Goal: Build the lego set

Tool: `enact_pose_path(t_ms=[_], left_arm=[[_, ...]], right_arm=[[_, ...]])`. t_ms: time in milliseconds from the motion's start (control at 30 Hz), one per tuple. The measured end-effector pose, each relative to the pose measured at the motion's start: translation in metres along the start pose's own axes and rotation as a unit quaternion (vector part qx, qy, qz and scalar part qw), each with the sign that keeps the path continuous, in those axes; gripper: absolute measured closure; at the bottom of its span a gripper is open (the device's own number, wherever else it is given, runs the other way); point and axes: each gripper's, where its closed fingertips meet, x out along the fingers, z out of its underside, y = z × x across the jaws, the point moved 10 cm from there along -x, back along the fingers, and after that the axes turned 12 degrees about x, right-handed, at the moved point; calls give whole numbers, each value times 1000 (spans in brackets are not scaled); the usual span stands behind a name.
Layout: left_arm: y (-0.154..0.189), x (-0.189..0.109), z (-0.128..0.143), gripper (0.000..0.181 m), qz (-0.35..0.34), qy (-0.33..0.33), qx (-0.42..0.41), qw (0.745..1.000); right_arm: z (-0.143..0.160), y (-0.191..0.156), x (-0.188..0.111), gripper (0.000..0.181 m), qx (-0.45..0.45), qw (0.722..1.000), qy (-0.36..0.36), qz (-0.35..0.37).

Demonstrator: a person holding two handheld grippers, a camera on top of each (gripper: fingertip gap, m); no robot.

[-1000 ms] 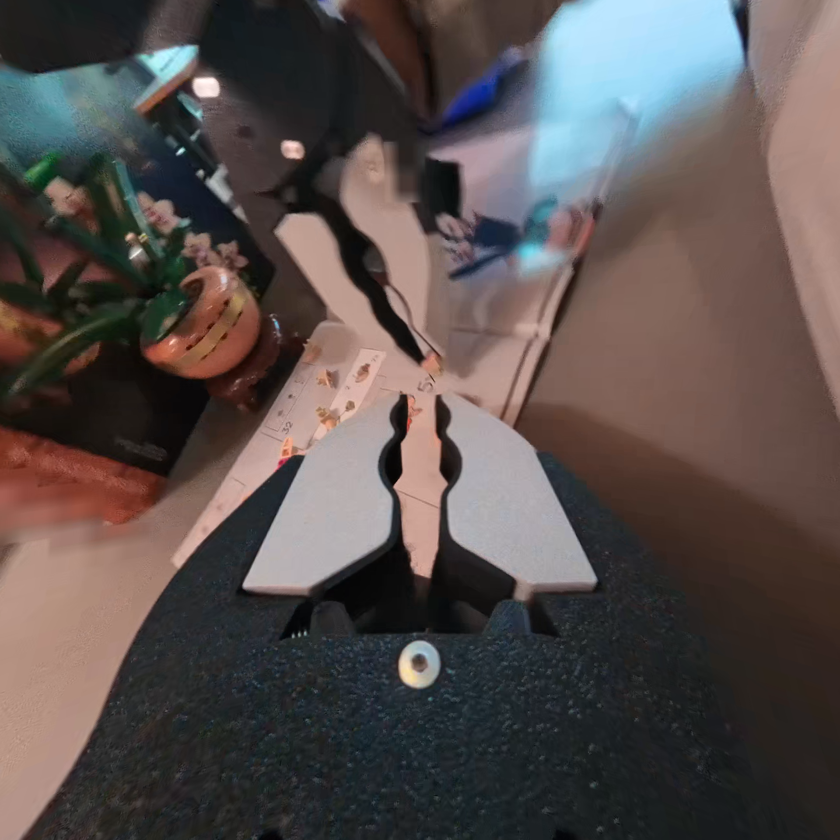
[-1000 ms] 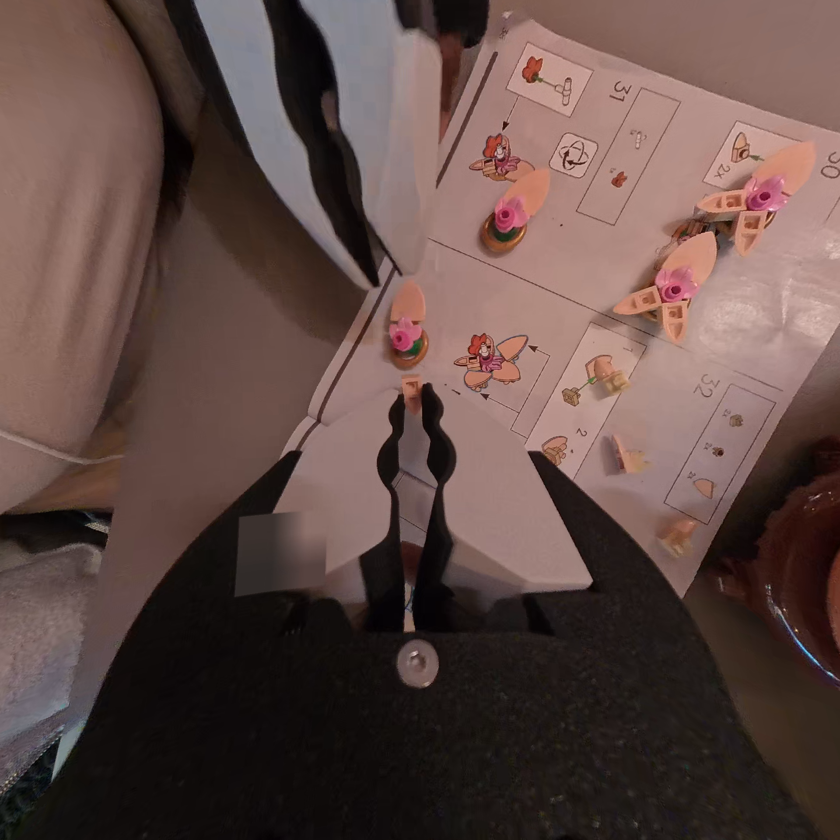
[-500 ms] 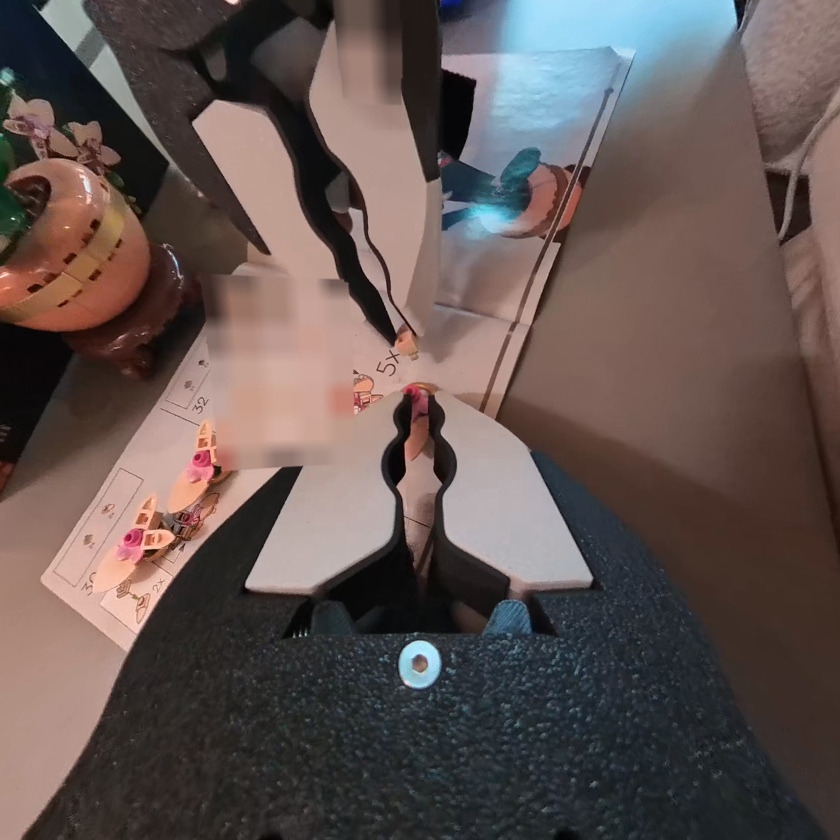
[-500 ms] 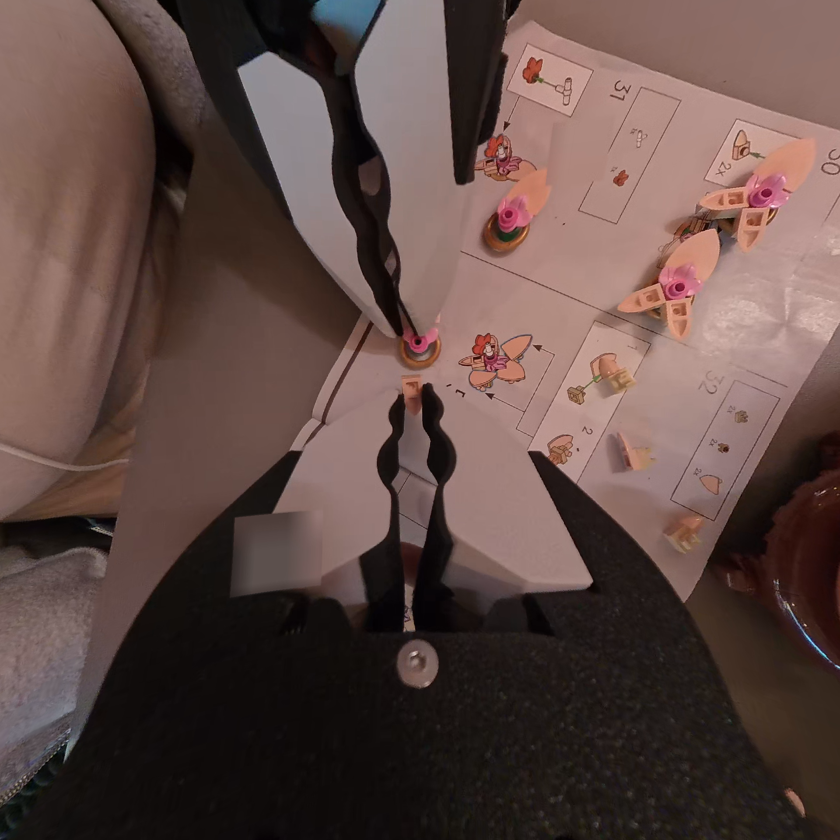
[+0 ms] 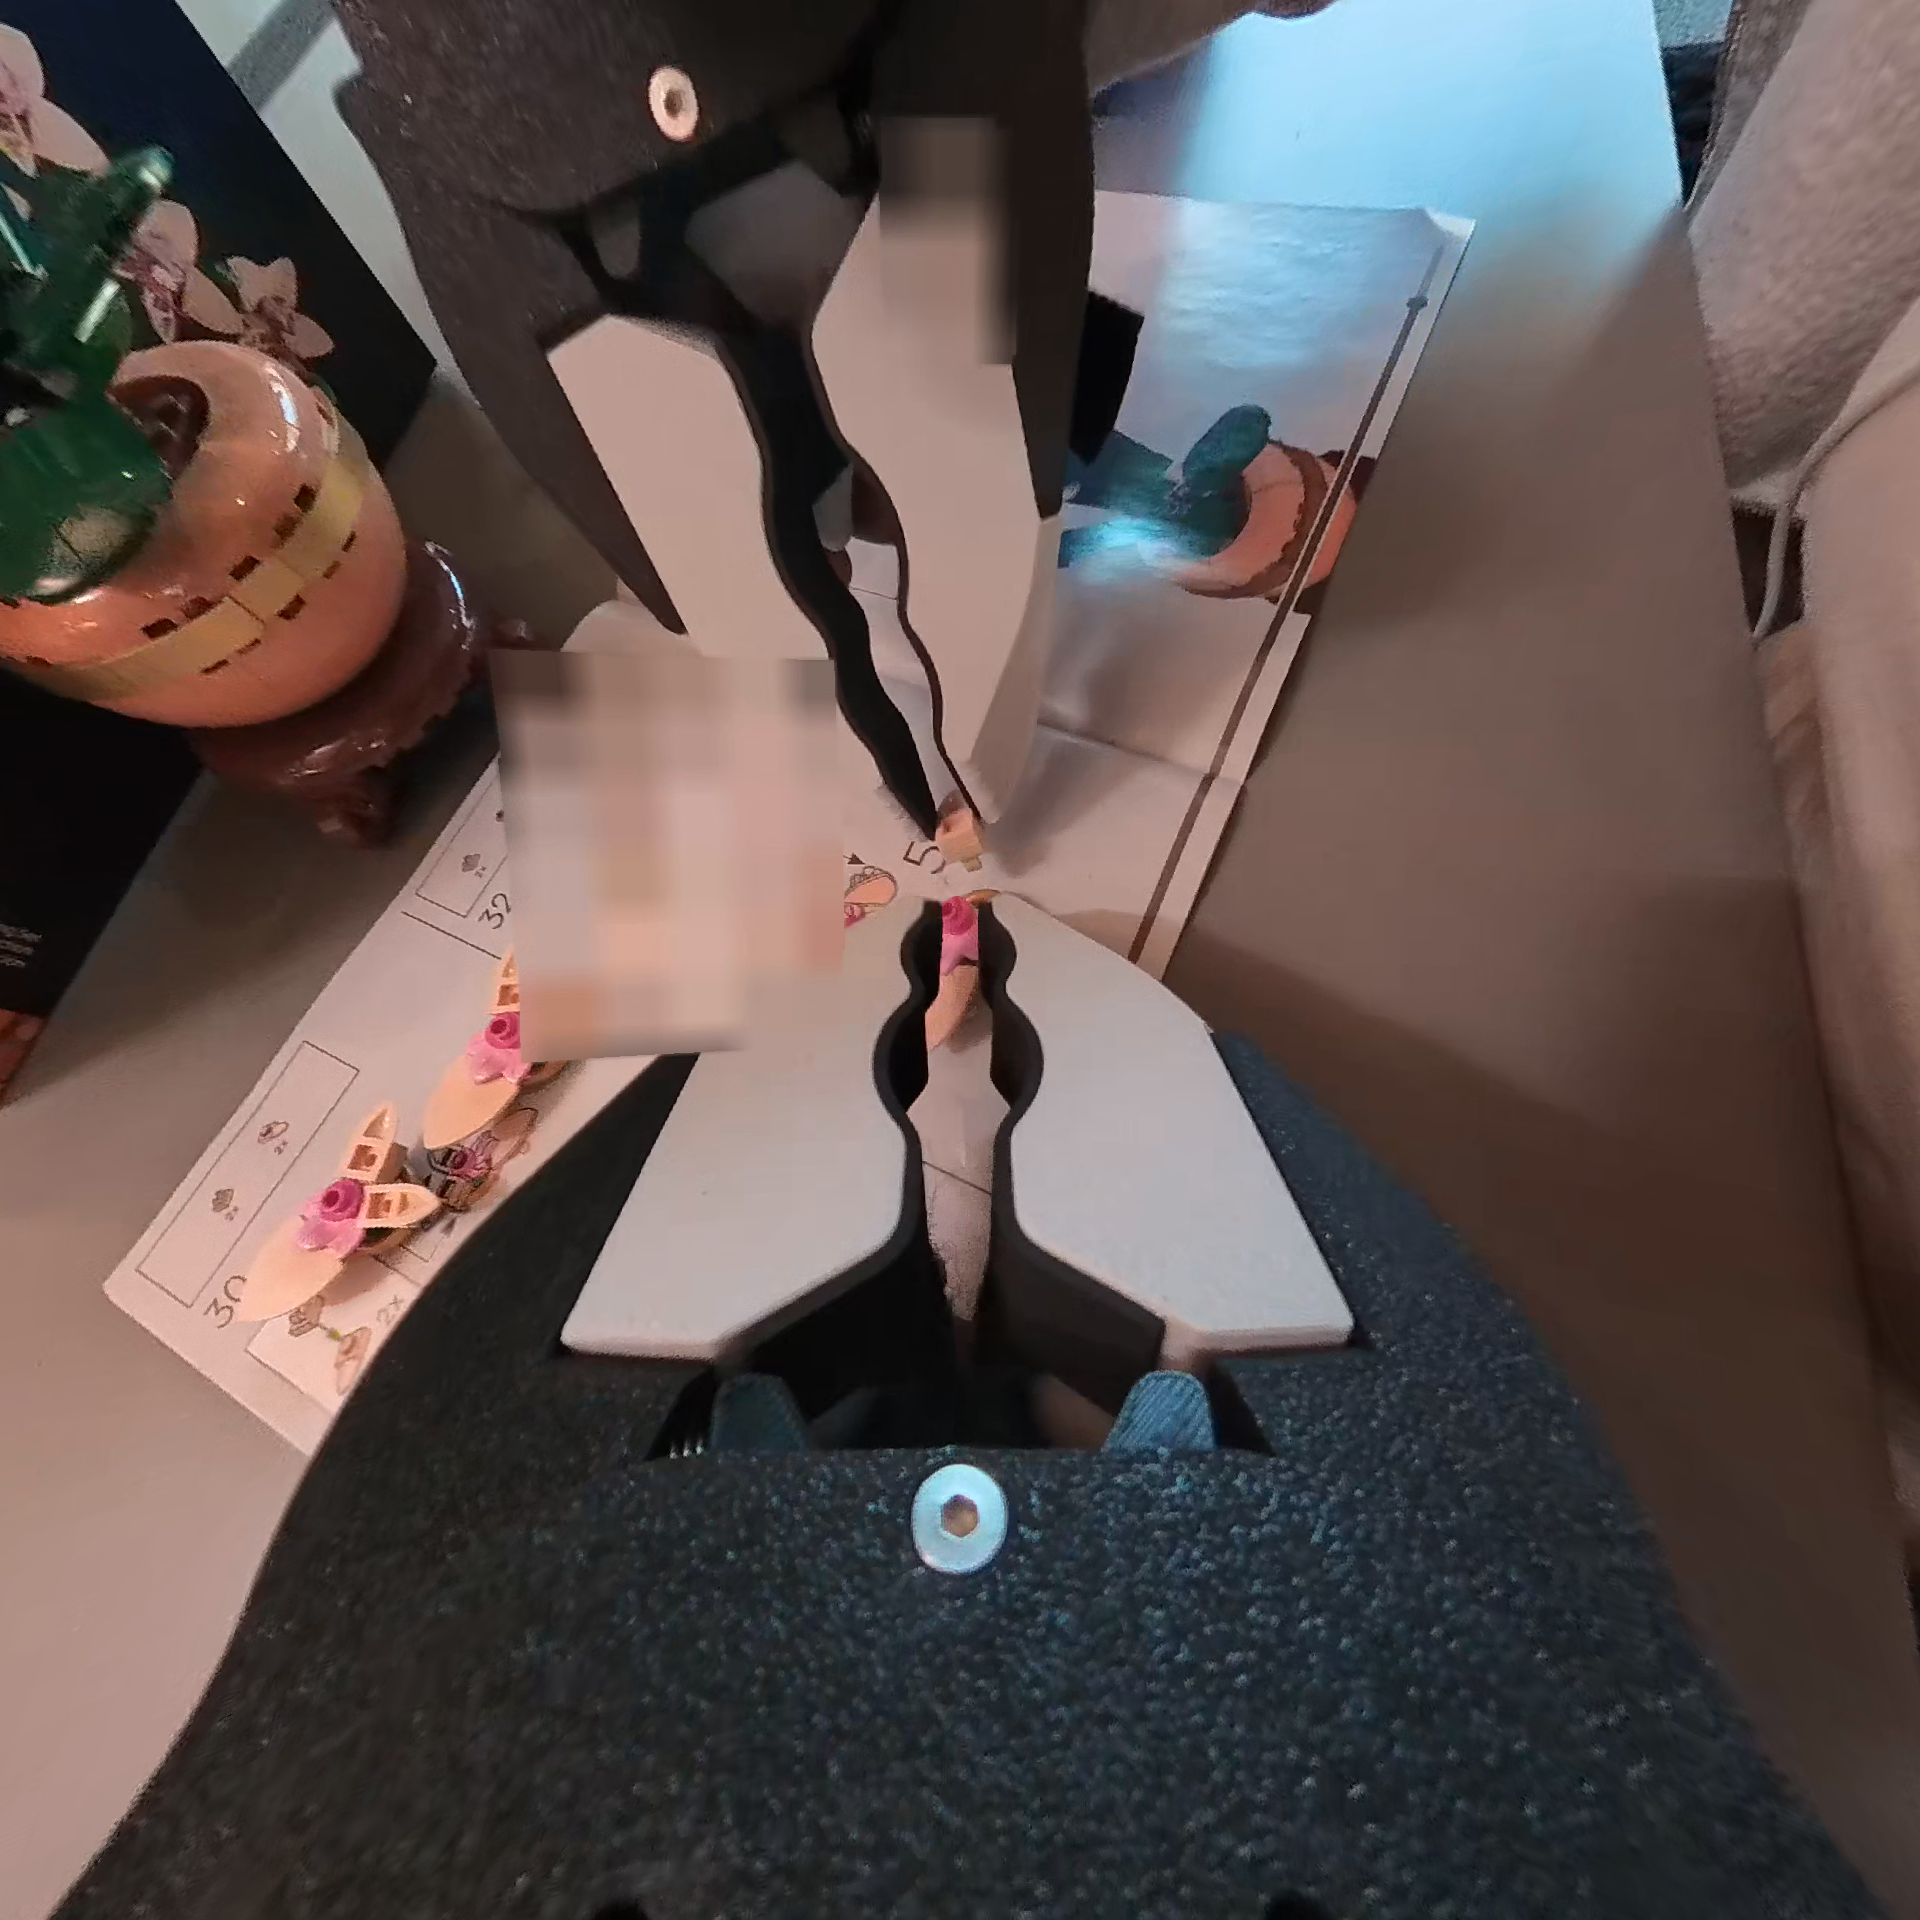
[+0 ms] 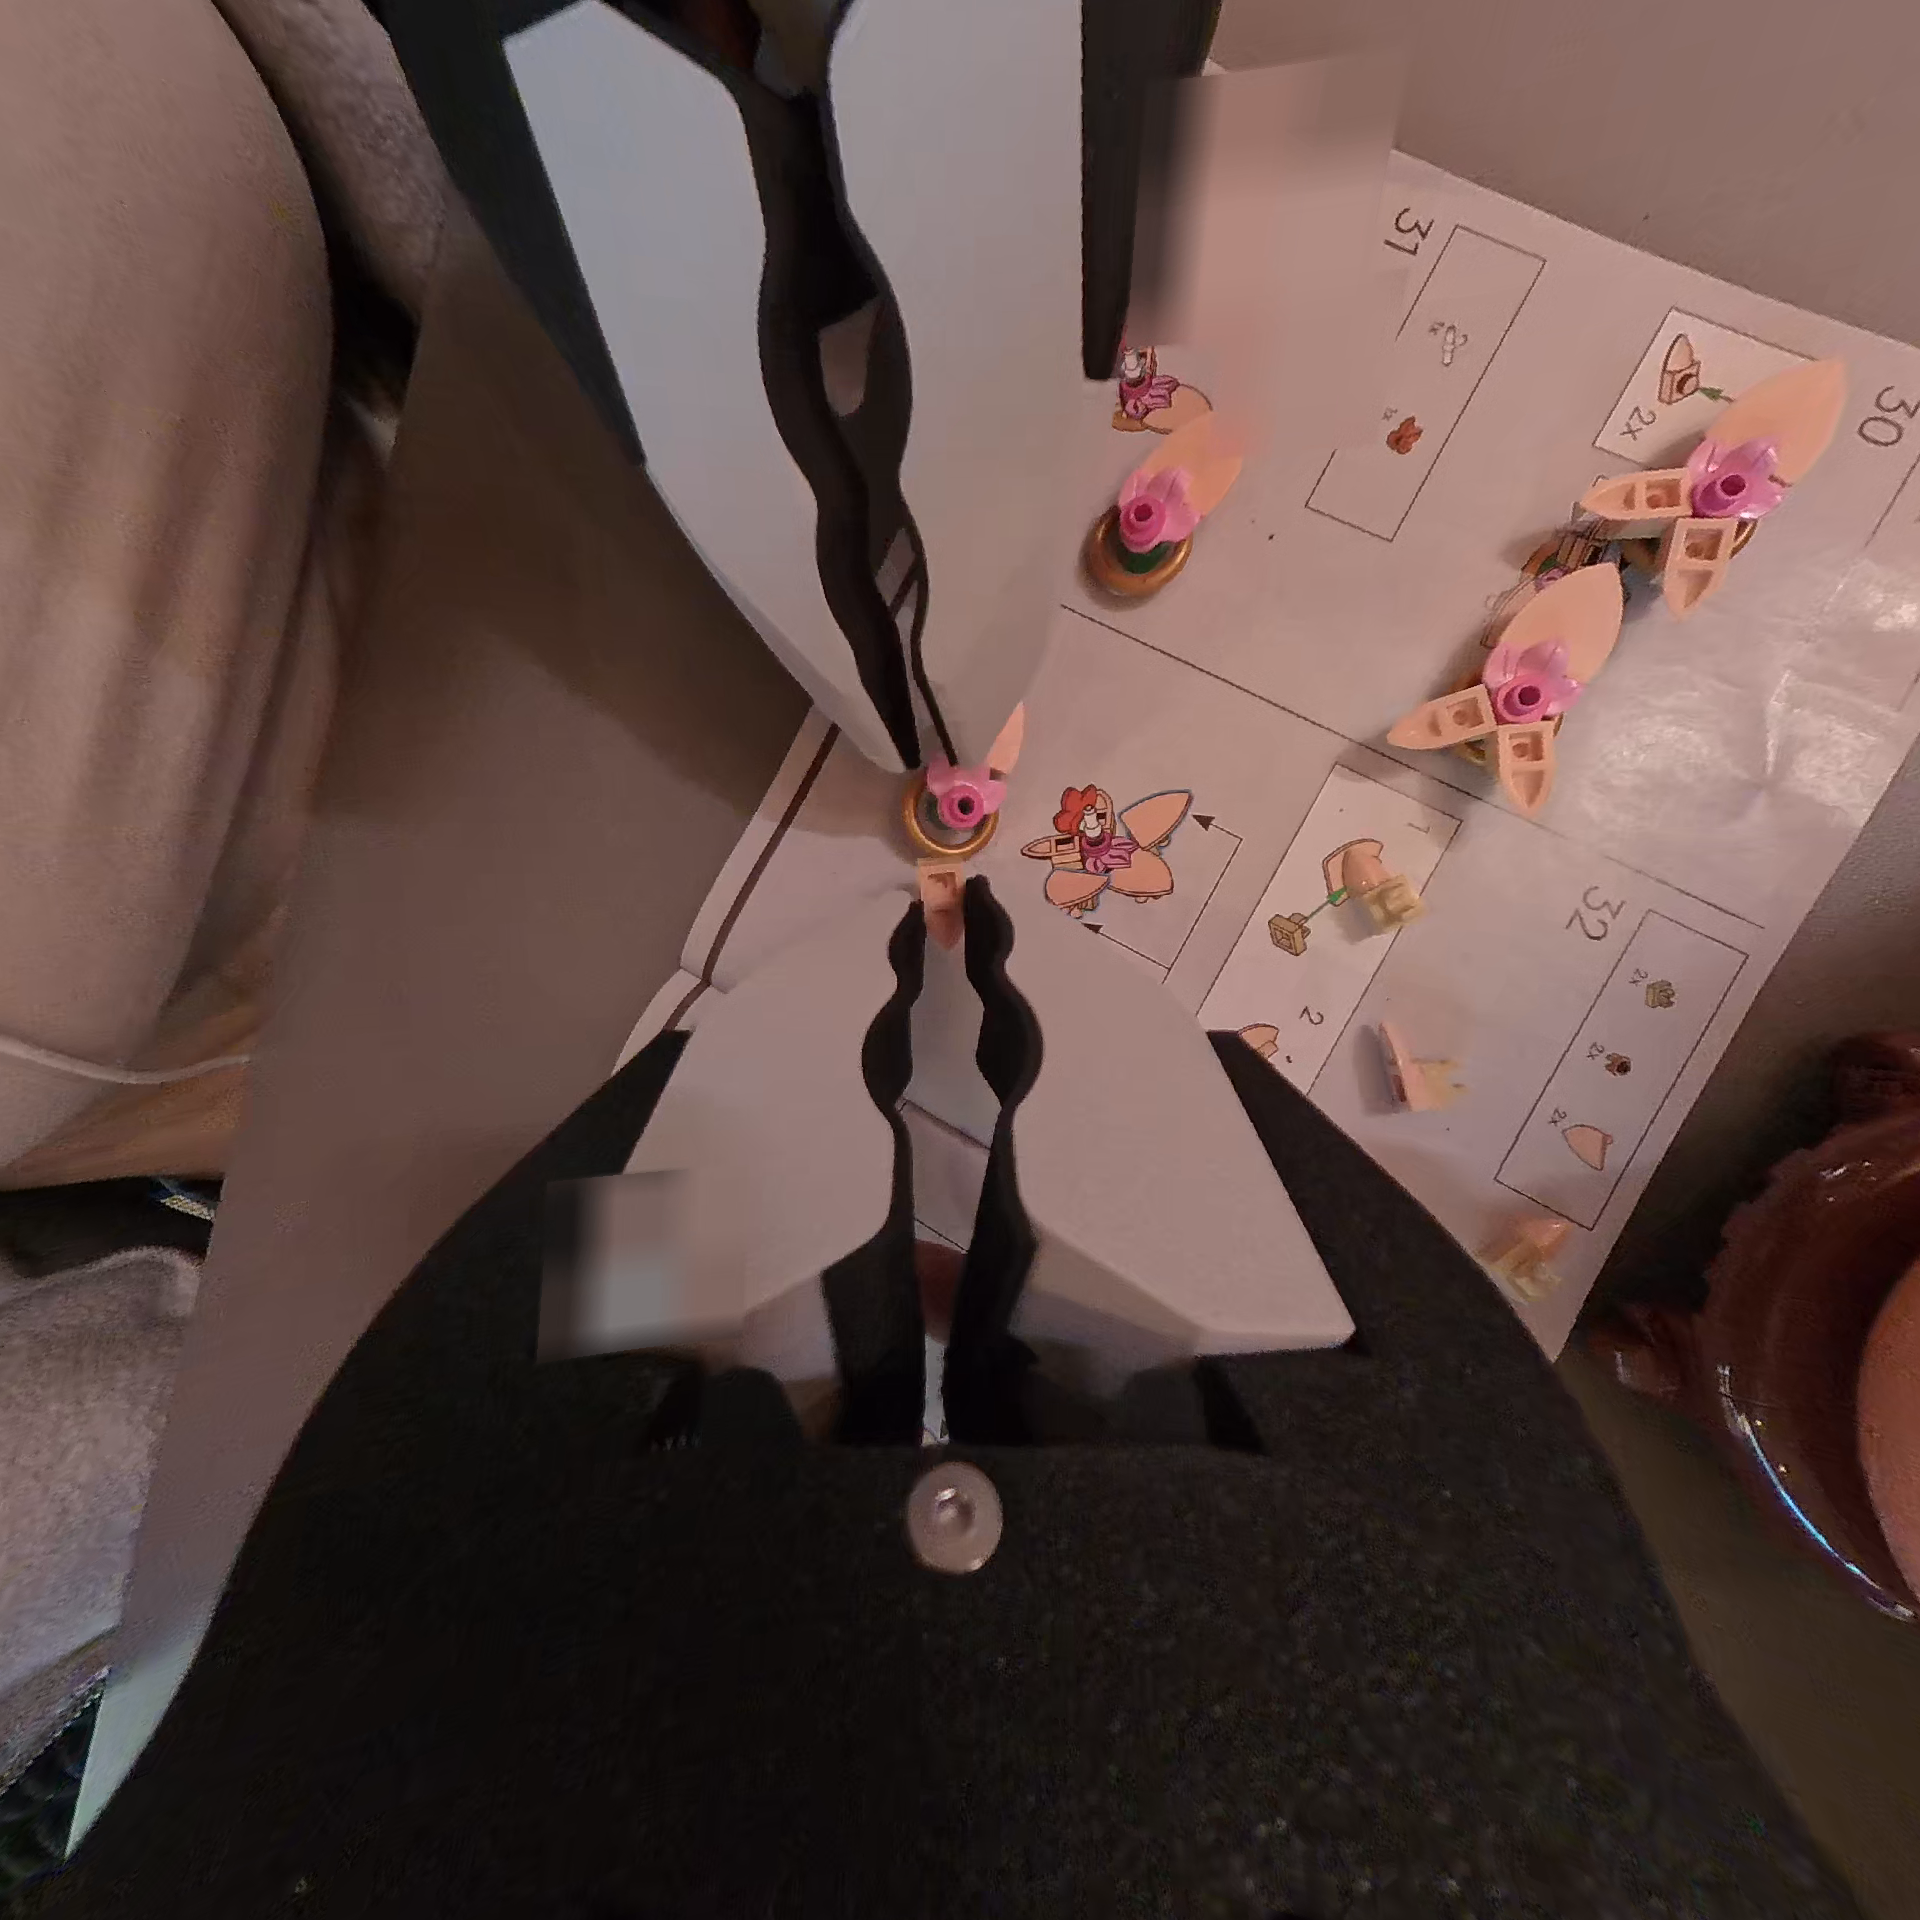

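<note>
My left gripper (image 5: pixel 956 920) has closed on the pink flower piece (image 6: pixel 961 800), which half a second ago sat on the instruction sheet (image 6: pixel 1247 727). My right gripper (image 6: pixel 943 904) pinches a small peach petal brick (image 6: pixel 940 896), now nearly touching the flower's gold ring; I judge joining comes next. Beyond, two finished blossoms (image 6: pixel 1538 686) lie far right on the sheet, on a grey table (image 5: pixel 1455 831); the potted model (image 5: pixel 208 582) stands left.

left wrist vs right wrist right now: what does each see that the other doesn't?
Left wrist only: the green leaves in the built flowerpot, and a dark box behind it. Right wrist only: two loose peach parts on the lower page, and a ring-based flower standing apart. Both: the instruction booklet, the left gripper shut on a pink flower assembly, the right gripper pinching a small peach piece.
</note>
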Motion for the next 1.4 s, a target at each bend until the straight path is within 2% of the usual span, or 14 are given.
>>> enact_pose_path(t_ms=[367, 633, 1033, 1400], left_arm=[[-5, 7, 2, 177, 21, -33, -23, 999], [-3, 7, 3, 178, 25, -32, -26, 999], [-6, 8, 6, 180, 38, -18, -75, 996], [-5, 7, 7, 181, 32, -19, -85, 996]], right_arm=[[0, -1, 1, 174, -5, 1000, -2, 2], [1, -2, 1, 174, -3, 1000, 4, 4], [6, -6, 7, 174, -16, 999, 37, 35], [0, -13, 9, 174, -18, 997, -5, 79]])
